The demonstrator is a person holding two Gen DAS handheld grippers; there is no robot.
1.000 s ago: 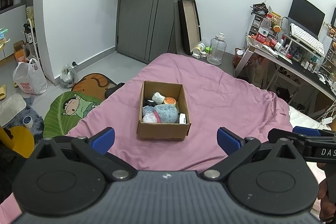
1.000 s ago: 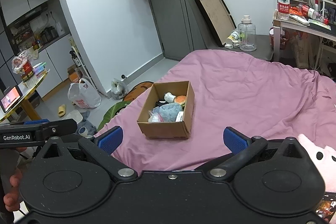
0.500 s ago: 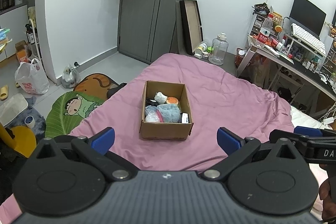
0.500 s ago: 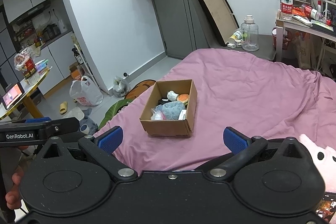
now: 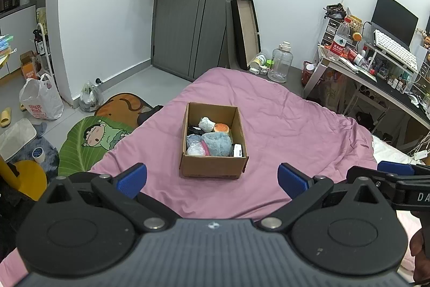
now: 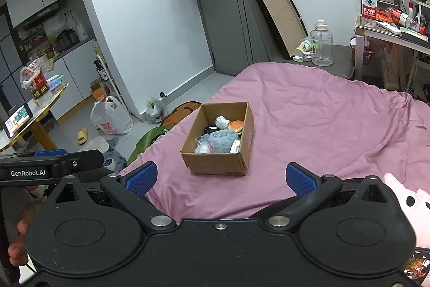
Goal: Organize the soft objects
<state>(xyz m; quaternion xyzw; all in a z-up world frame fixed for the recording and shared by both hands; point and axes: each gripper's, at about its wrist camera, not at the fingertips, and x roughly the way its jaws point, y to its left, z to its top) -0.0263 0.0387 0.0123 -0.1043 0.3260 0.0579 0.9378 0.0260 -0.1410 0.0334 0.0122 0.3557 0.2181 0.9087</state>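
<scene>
"GenRobot.AI" on left gripper [image 6: 51, 166]; jaws wide | cardboard box [image 5: 213, 167] unlabelled

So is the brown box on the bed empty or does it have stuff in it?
It has stuff in it. The open brown cardboard box on the pink bedspread holds a fluffy blue plush toy, a small burger-shaped toy and other small things.

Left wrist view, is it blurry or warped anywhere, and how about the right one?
Left wrist view: sharp, evenly lit; fisheye bends the door and darkens the corners. Right wrist view: equally sharp, walls bow more strongly; the cardboard box stays clear in both.
</scene>
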